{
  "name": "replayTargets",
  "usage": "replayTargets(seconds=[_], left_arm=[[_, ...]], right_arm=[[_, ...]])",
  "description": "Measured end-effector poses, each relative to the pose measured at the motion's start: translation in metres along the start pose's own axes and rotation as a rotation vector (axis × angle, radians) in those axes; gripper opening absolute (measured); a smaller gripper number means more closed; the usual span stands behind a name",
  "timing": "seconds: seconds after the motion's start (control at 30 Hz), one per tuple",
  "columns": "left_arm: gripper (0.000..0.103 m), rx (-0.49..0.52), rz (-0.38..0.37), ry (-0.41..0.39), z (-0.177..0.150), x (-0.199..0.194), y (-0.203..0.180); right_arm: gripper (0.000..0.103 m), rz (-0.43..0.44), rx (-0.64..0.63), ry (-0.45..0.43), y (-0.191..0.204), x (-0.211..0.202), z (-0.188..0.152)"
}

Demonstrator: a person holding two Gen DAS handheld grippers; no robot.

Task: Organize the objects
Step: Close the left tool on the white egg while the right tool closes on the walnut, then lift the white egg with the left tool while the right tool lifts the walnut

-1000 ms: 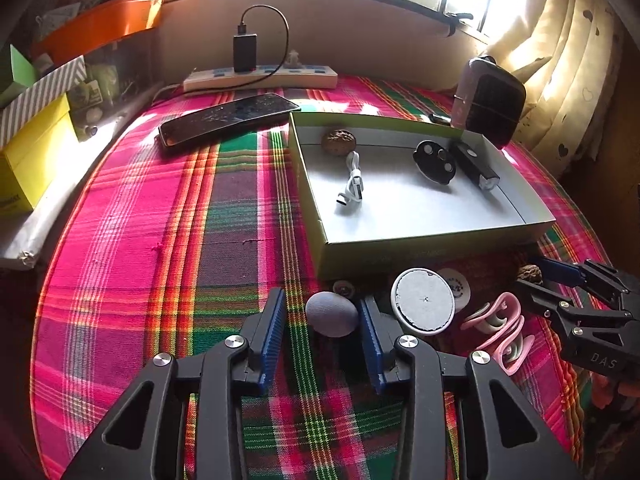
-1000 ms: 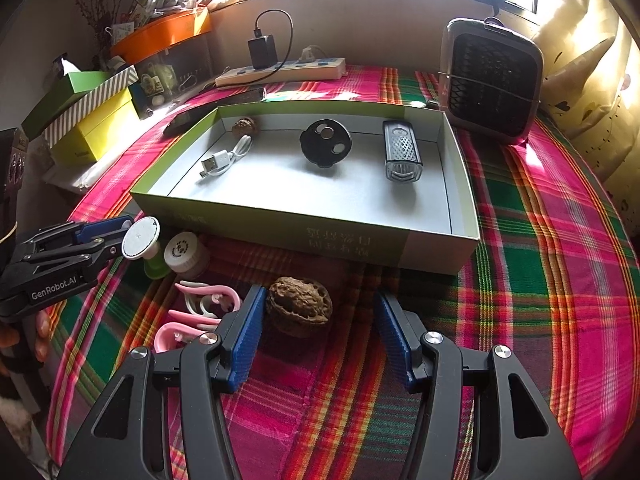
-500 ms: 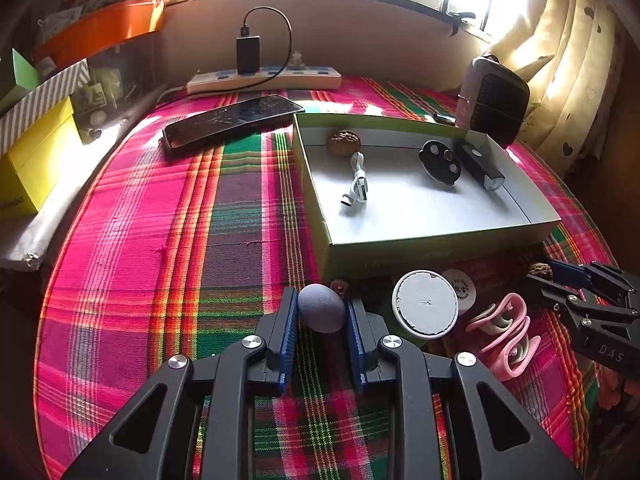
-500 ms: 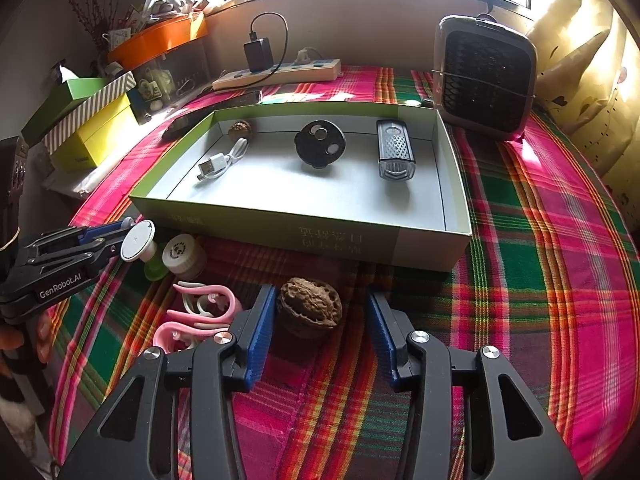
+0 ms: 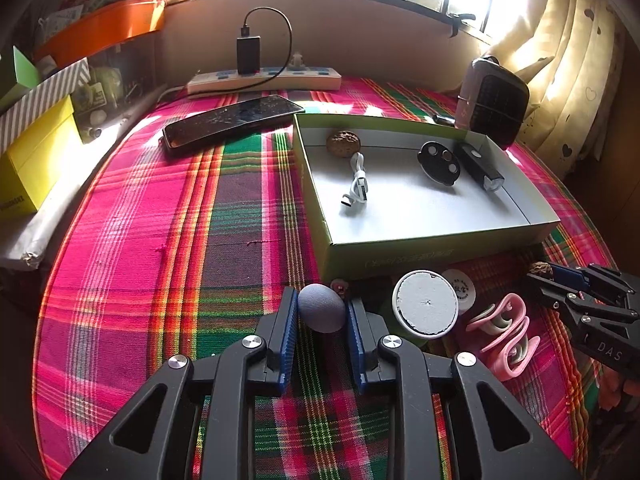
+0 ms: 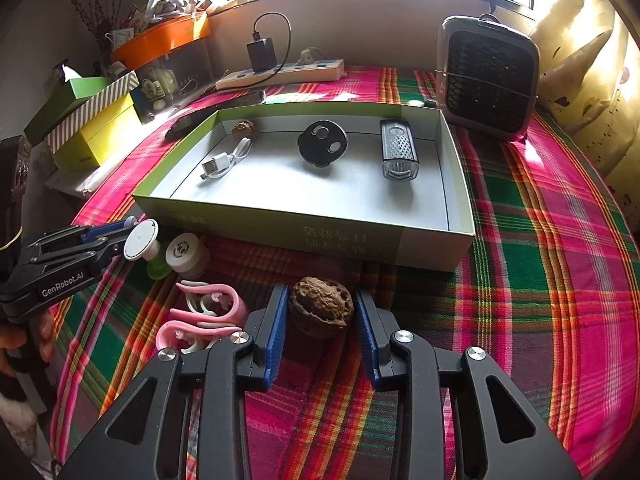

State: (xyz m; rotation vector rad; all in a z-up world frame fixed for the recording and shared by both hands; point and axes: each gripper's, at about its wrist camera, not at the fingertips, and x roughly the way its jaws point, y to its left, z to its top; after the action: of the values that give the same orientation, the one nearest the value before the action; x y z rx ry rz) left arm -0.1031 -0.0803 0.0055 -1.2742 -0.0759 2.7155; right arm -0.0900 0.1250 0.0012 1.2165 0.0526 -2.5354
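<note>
The left gripper [image 5: 322, 314] is clenched on a small grey ball [image 5: 322, 308], both blue pads pressed against its sides, just off the near wall of the open green box [image 5: 404, 257]. The right gripper [image 6: 320, 312] has its fingers on either side of a walnut [image 6: 321, 306] on the plaid cloth, pads touching or very nearly so; I judge the grip made or all but made. Both things lie on the near side of the box, so the move ahead looks like a lift over that near wall and forward. The box opening is straight ahead of the right gripper, and ahead and to the right of the left one. Inside, along the far wall, sit another walnut [image 6: 244, 129], a white USB cable [image 6: 226, 158], a round black disc [image 6: 322, 144] and a bike light [image 6: 399, 155]; the near floor is bare. The walnut's long axis runs across the fingers.
</note>
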Motion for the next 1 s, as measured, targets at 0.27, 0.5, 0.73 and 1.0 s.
replayTargets(seconds=[0.27,0.5,0.73,1.0], left_arm=[[0.021,0.000,0.000,0.000,0.0001,-0.0002,0.0006],[0.021,-0.002,-0.002,0.000,0.0003,-0.0004,0.0009],[0.021,-0.002,-0.002,-0.001,0.0003,-0.0007,0.0016],[0.021,-0.002,-0.003,-0.001,-0.0004,-0.0018,0.0025]], right_arm=[[0.034,-0.002,-0.002,0.000,-0.0001,0.0002,-0.0003],[0.034,-0.002,-0.002,0.000,0.0000,-0.0002,-0.0003],[0.034,-0.009,-0.007,0.001,-0.0002,0.0016,-0.0010],[0.034,-0.019,-0.012,0.001,0.0022,0.0019,-0.0010]])
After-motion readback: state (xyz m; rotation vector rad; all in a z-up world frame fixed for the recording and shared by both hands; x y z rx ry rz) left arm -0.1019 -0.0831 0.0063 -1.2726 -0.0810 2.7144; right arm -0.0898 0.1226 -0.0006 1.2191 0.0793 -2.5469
